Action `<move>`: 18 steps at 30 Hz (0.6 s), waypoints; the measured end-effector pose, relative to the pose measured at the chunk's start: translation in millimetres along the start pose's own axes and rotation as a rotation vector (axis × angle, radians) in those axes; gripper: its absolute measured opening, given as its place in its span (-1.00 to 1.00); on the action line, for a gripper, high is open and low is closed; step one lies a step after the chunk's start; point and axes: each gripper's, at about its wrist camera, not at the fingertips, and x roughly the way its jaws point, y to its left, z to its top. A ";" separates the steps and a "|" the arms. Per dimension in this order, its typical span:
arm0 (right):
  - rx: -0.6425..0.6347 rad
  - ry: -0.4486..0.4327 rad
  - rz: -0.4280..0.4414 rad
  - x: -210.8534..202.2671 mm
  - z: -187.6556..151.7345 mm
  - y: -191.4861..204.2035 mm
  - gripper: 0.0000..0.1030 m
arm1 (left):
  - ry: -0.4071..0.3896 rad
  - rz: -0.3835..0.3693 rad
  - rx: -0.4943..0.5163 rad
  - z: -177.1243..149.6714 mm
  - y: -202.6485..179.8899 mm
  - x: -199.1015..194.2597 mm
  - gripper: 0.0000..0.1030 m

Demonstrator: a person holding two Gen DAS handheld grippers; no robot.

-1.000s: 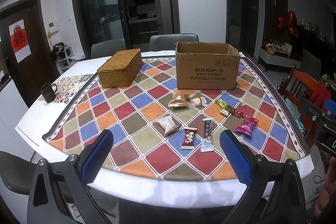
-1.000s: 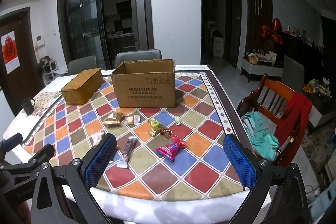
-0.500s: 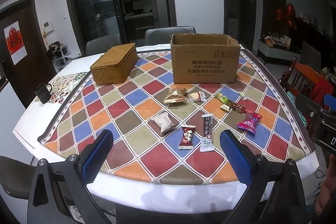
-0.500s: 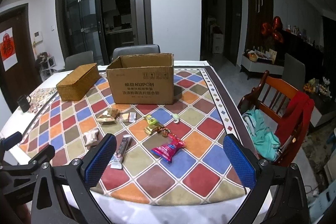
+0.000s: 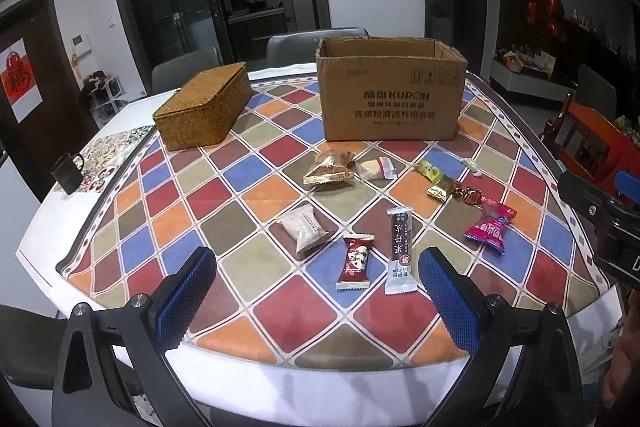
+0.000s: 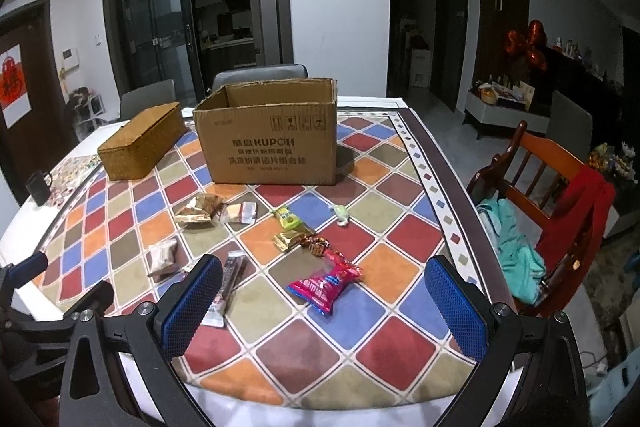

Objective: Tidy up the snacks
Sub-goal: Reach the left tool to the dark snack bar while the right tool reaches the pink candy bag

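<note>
progress: none yet | snack packets all loose on table, your cardboard box looks unfilled | left hand-held gripper & right hand-held gripper both wide, holding nothing

A home dining room: upholstered chairs ring a desk beyond the tongs, glass sliding doors behind, wooden chair to the right.

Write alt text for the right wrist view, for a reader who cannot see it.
The open right gripper hovers over a pink snack packet near the front of a table with a checkered cloth. Further back, smaller wrapped snacks lie scattered before an open cardboard box, with a woven basket to its left.
</note>
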 end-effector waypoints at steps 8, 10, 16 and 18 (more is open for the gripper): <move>0.005 0.040 0.001 24.1 -0.1 0.7 0.99 | 0.029 -0.025 0.034 3.0 -16.1 24.1 0.99; 0.009 0.052 0.002 31.0 -0.5 -1.0 0.98 | 0.034 -0.029 0.040 3.2 -20.3 29.9 0.99; 0.012 0.084 -0.006 49.6 -2.8 -5.6 0.97 | 0.054 -0.052 0.058 2.0 -32.7 48.1 0.95; 0.017 0.093 -0.008 57.1 -3.6 -8.3 0.93 | 0.060 -0.063 0.069 1.1 -38.7 54.6 0.93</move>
